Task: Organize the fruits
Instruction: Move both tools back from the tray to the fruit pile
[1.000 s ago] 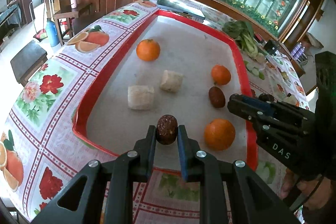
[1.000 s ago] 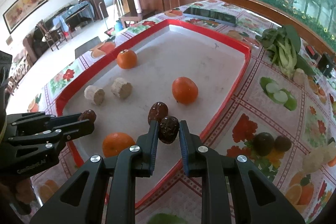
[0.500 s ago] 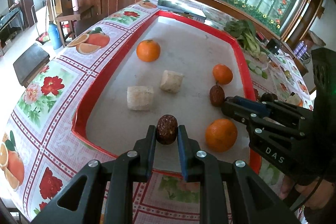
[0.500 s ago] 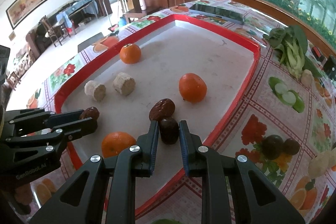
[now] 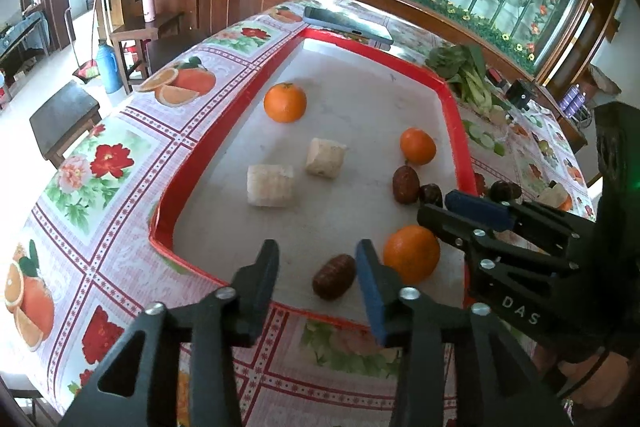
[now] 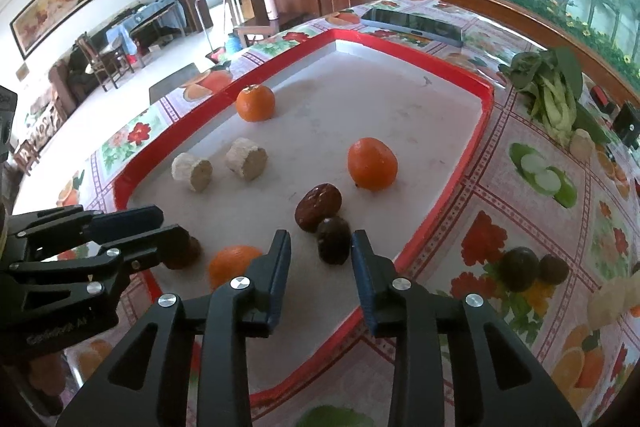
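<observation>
Table, floral-fruit oilcloth: red-rimmed tray, dark tablet beyond, leafy greens beside tray.

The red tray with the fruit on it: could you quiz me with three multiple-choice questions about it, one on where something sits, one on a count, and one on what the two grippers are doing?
1. Where is the date nearest the left gripper?
A. On the tray, beside an orange
B. On the tablecloth
C. On the greens

2. How many oranges lie on the tray?
A. Two
B. Three
C. Five

3. What state are the grippers in?
A. Both shut on dates
B. Left open, right shut
C. Both open

Answers:
1. A, it lies on the grey floor inside the red rim, next to the near orange.
2. B, both views show three.
3. C, the left gripper and the right gripper each have fingers spread, with a date lying free between them.
</observation>
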Demonstrator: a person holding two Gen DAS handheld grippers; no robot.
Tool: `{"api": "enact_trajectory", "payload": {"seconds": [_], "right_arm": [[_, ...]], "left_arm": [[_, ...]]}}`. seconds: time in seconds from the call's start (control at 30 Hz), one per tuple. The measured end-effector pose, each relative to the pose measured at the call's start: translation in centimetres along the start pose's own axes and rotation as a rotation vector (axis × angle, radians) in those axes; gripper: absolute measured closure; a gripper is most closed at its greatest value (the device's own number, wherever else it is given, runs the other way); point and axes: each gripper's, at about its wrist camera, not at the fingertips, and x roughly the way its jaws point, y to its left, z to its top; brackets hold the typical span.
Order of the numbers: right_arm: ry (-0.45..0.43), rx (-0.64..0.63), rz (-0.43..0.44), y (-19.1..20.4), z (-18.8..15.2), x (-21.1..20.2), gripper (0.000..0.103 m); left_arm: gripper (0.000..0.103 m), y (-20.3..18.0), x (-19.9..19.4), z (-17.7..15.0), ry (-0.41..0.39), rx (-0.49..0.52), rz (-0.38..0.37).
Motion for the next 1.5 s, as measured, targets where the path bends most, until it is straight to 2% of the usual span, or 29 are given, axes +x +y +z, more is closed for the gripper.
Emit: {"api": "enact_trajectory", "payload": {"seconds": [0.2,0.47,0.6,0.77,1.07,1.13,1.2,1.3,1.5], "right_arm": [[-0.017,0.046,0.013,-0.5,-0.6,-1.9,0.071],[-0.029,0.088,0.012,-1.6,-2.7,-4.7,0.068],[-0.034,0.130,-0.001,-3.5,-4.3,-6.1,0.068],[-0.039,0.207,-0.049,-7.7,-6.8,-7.9,0.066],[-0.034,0.374,-0.156,-16.2,-11.6,-11.6,0.064],[-0.035,0.391,-0.167,-17.5,-12.4,-12.3,0.063],[-0.037,0.402,-0.164,-18.5,-13.1,-12.8,0.063],[-0.039,0.419,-0.154,-19.9,-14.1,-13.2,0.060],[-0.039,0.456,-0.123,-21.9,-15.0,-13.2,0.059]], "left_arm": [[0.051,-0.2,-0.9,-0.3,-0.013,-0.013,0.015],[0.049,-1.2,-1.8,-0.6,-0.019,-0.044,0.028],[0.049,-3.6,-1.9,-0.8,-0.017,-0.030,0.008],[0.048,-7.8,-1.6,-1.1,0.001,0.031,-0.036],[0.048,-17.1,1.8,0.1,0.046,0.172,-0.078],[0.048,-18.9,3.0,0.6,0.040,0.209,-0.054],[0.048,-19.7,4.4,1.1,0.036,0.220,-0.022],[0.048,-19.8,6.1,2.1,0.036,0.205,-0.029],[0.048,-20.5,8.1,2.7,0.026,0.282,-0.012]]}}
